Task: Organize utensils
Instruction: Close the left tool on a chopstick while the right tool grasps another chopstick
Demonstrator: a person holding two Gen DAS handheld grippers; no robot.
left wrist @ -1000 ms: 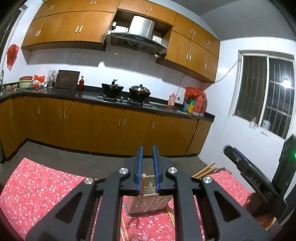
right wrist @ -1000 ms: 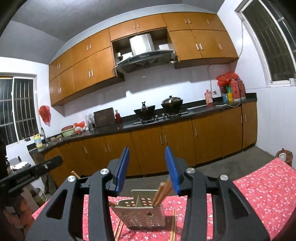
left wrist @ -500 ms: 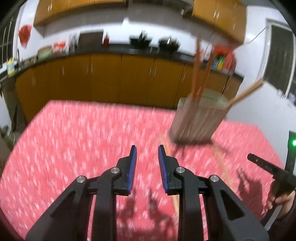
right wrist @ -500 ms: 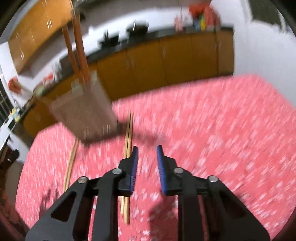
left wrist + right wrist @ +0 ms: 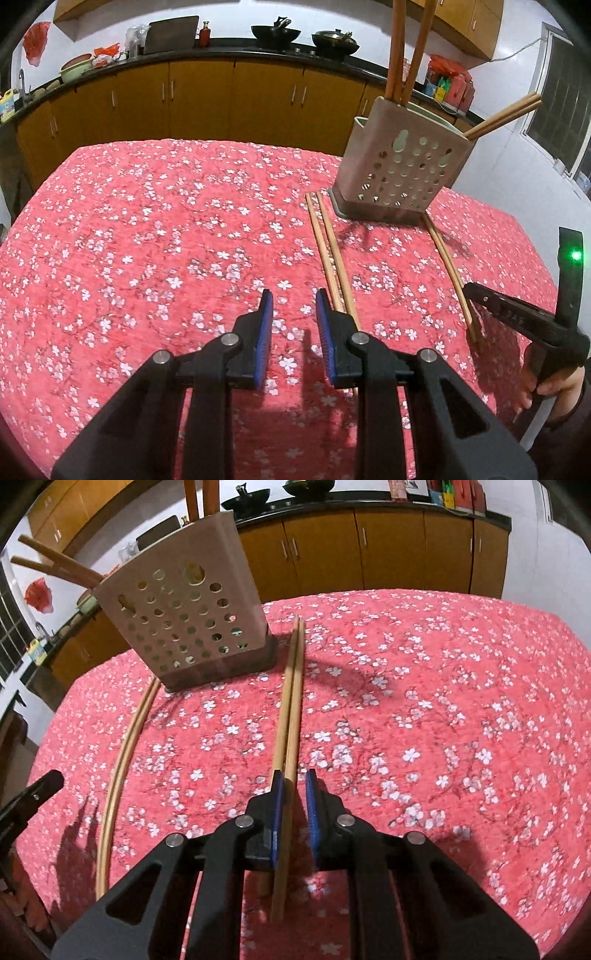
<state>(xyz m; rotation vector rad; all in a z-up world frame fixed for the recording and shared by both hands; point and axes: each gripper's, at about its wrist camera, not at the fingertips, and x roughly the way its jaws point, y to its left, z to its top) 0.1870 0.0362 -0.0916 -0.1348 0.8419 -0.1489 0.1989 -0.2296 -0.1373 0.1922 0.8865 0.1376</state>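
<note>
A beige perforated utensil holder [image 5: 400, 166] [image 5: 184, 620] stands on the red floral tablecloth with several chopsticks upright or leaning in it. One chopstick pair [image 5: 330, 254] lies in front of my left gripper [image 5: 293, 328], just right of it; the gripper is open and empty. Another pair [image 5: 448, 269] [image 5: 291, 716] lies under my right gripper [image 5: 293, 812], whose partly open jaws straddle it just above the cloth. The left-hand pair also shows in the right wrist view [image 5: 122, 771].
The table [image 5: 129, 240] is covered in red cloth with white blossoms. Behind it run wooden kitchen cabinets [image 5: 207, 96] and a dark counter with pots. The right gripper's body [image 5: 524, 321] shows at the right of the left wrist view.
Both grippers have tilted down from the holder to the tabletop. The left one, earlier shut at the holder, is now open. The right one has narrowed and come down over a chopstick pair.
</note>
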